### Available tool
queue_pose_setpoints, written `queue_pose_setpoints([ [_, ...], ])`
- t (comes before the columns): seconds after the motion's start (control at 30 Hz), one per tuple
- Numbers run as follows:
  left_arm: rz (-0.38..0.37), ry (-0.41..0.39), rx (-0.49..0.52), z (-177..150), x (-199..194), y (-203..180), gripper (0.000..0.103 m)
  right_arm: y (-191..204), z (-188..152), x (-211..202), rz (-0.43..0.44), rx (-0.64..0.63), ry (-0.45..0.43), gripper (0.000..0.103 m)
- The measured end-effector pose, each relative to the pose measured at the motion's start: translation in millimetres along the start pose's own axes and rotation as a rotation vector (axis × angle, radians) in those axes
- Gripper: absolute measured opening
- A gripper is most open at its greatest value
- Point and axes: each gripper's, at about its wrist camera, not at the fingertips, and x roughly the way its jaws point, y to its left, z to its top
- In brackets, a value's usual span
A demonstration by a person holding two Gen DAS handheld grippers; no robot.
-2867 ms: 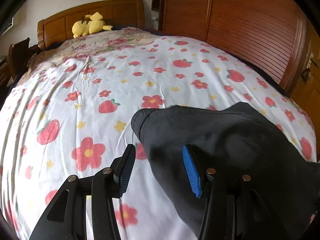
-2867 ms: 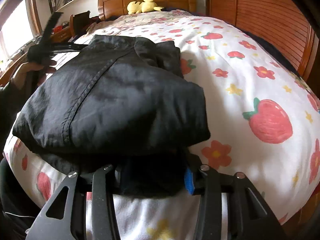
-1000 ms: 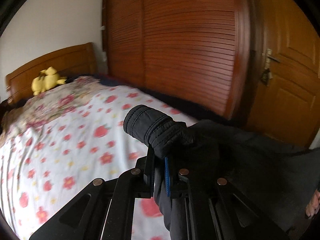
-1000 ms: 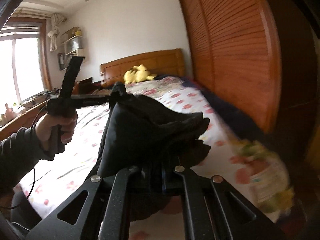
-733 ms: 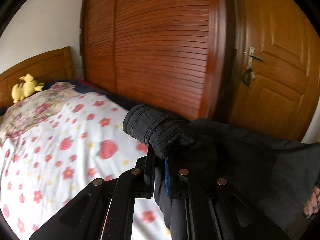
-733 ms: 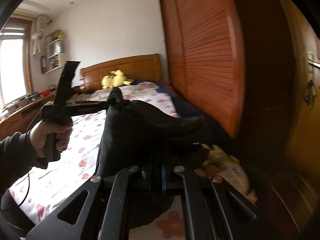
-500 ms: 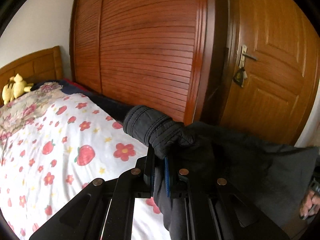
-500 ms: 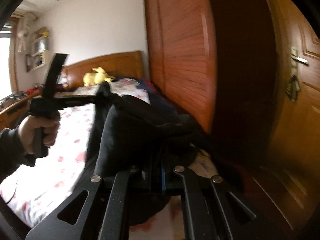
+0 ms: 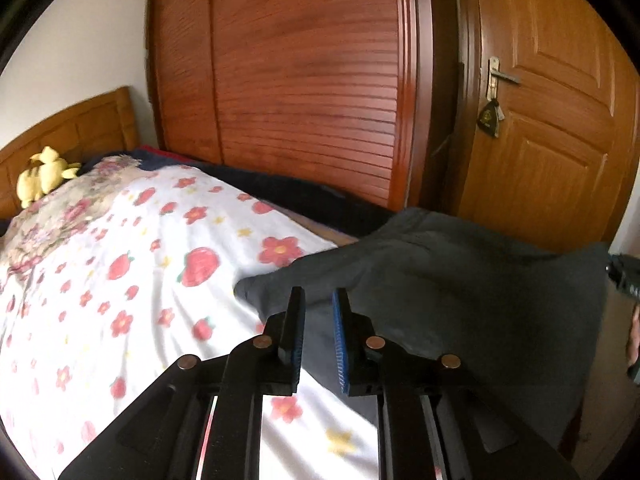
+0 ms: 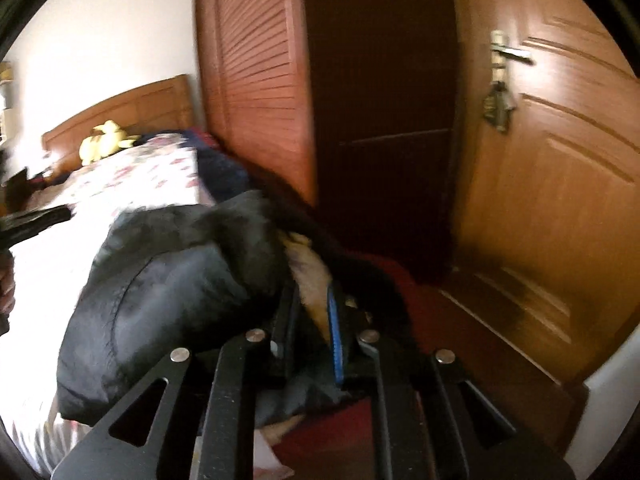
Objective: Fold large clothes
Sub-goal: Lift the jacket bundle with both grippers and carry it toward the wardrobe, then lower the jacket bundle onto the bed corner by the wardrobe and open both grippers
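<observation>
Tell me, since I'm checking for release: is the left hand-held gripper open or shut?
Open: the left hand-held gripper shows a gap, its jaws just opened, off the dark garment.

garment: dark folded jacket (image 10: pixel 168 304) bunched at 9 o'clock on the bed (image 10: pixel 132 184)
right hand-held gripper (image 10: pixel 310 320): jaws just been opening, dark cloth between them, view too blurry to tell contact
plush: yellow toy (image 10: pixel 102 144) at 10 o'clock by the headboard
door (image 10: pixel 552 200): wooden, 2 o'clock

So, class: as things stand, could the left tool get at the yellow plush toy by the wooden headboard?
Probably not. The yellow plush toy lies at the far end of the strawberry-print bed cover, while the left tool sits over the dark folded garment at the near end.
</observation>
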Motion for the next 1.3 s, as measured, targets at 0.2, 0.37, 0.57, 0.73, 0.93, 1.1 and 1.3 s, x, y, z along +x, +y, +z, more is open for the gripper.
queue_pose_setpoints([
  [0.2, -0.013, -0.028, -0.018, -42.6, -62.6, 0.4, 0.026, 15.4, 11.2, -36.3, -0.016, -0.051, -0.097, 0.015],
  [0.37, -0.008, -0.052, -0.034, -58.8, -102.5, 0.4, 0.044, 62.2, 19.8, -32.4, 0.088, -0.131, -0.110, 0.016],
  [0.57, -0.011, -0.094, -0.041, -70.4, -137.1, -3.8, 0.055, 74.7, 6.3, 24.8, 0.091, -0.117, 0.031, 0.016],
  [0.73, -0.014, -0.116, -0.026, -79.4, -158.9, -11.9, 0.065, 52.1, -15.1, 82.5, -0.036, -0.106, 0.216, 0.016],
  [0.93, 0.003, -0.136, -0.029, -77.7, -179.3, -20.7, 0.074, 49.3, -22.3, 88.6, -0.096, -0.127, 0.229, 0.017],
  [1.1, 0.027, -0.150, -0.036, -79.9, -194.8, -24.5, 0.078, 55.8, -10.0, 62.5, -0.084, -0.143, 0.189, 0.033],
  [1.3, 0.068, -0.150, -0.046, -87.5, -209.5, -30.9, 0.081, 93.2, -9.1, 22.6, 0.042, -0.211, 0.147, 0.033],
])
